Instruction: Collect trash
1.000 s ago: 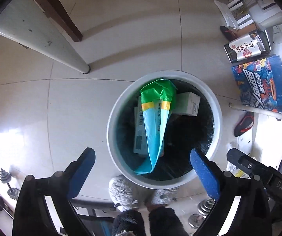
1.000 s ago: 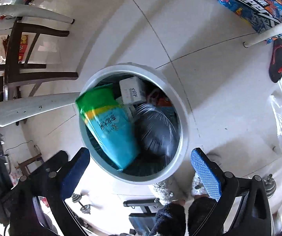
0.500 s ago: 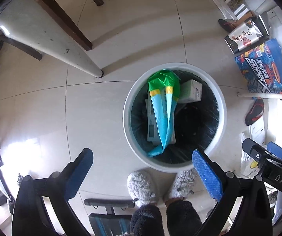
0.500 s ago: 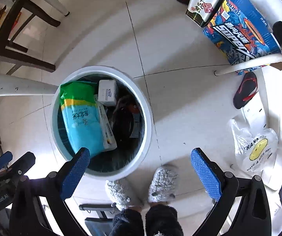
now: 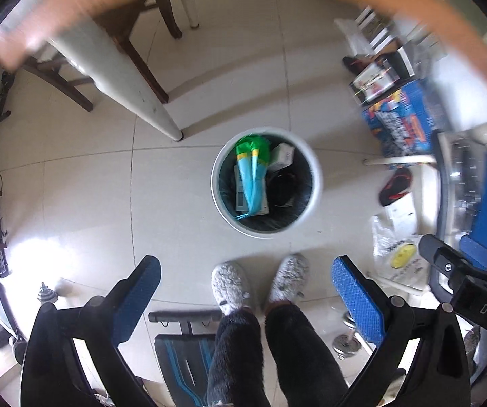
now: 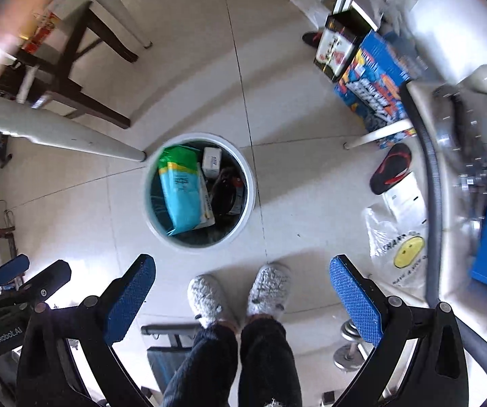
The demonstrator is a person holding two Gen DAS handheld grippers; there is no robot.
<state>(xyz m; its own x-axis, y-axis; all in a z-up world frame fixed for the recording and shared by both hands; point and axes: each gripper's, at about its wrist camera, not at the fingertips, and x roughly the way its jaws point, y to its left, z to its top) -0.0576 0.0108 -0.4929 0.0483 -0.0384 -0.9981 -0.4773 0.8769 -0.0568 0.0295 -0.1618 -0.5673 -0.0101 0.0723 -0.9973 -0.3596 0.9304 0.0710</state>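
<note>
**Both claws empty above a filled bin**

The round white plastic trash bin [image 5: 266,183] with its dark liner stood on the pale tiled floor [image 5: 84,190], straight ahead of and well below both tools. Inside it lay a green-and-turquoise plastic package [image 6: 179,190], its long axis running away from the person's grey fuzzy slippers [image 6: 236,293], with a small white carton [image 6: 212,162] beside its far end and a dark crumpled item [image 6: 225,195] to its right.

The left claw [image 5: 245,300] was spread wide and held nothing; the right claw [image 6: 241,296] was likewise spread wide and empty. Neither touched the bin. In the right wrist view the bin sat left of centre, and in the left wrist view it was nearly centred, so the left claw looked the better lined up with it.

Judging from this, the bin's load was in place and no piece was in hand. A white plastic bag with a yellow smiley face [image 6: 401,254] lay on the floor to the person's right, nearer the right claw; whether it counted as trash could not be told.
</note>
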